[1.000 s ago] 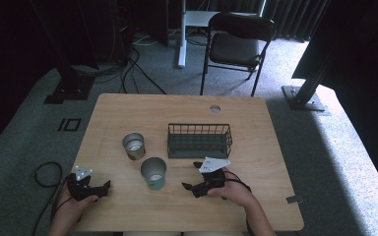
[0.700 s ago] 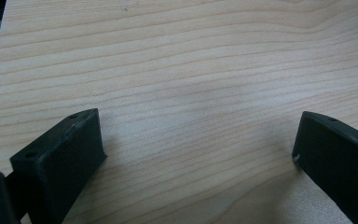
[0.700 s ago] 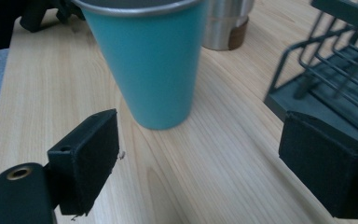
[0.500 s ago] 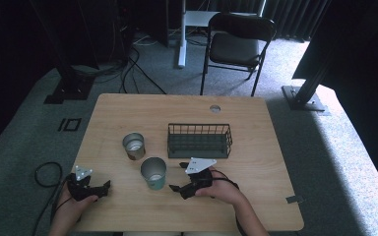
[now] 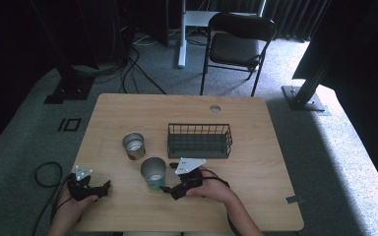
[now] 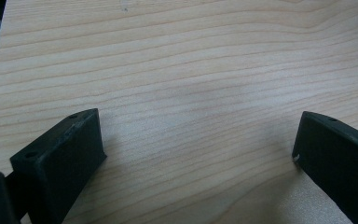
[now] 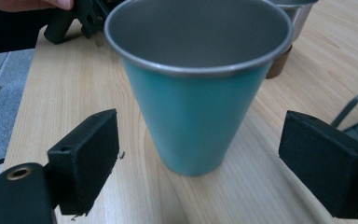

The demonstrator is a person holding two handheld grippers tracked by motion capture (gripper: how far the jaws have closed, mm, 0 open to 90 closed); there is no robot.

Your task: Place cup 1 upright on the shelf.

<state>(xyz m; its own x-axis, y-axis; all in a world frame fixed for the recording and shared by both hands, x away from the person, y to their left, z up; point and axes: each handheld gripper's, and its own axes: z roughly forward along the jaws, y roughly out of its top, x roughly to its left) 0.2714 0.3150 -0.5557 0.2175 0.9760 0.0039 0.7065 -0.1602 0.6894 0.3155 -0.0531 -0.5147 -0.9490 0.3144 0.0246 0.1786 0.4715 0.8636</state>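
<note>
Cup (image 7: 196, 93), teal with a steel rim, upright on the tabletop (image 5: 256, 128), near the front edge and left of centre. Right gripper (image 5: 170, 188) sits just beside it; its fingers (image 7: 86, 158) are spread wide, one on each side of the cup, apart from its wall. Cup stands between them, a little ahead, not grasped. Left gripper (image 5: 103, 188) rests near the front left corner, well apart from the cup, fingers (image 6: 63, 158) released over bare wood. Second cup (image 5: 133, 145), steel, stands just behind the teal one. Wire basket (image 5: 199, 140) to the right of it. Tabletop is pale wood grain. Beyond: grey carpet, folding chair (image 5: 236, 46), cables on floor.
</note>
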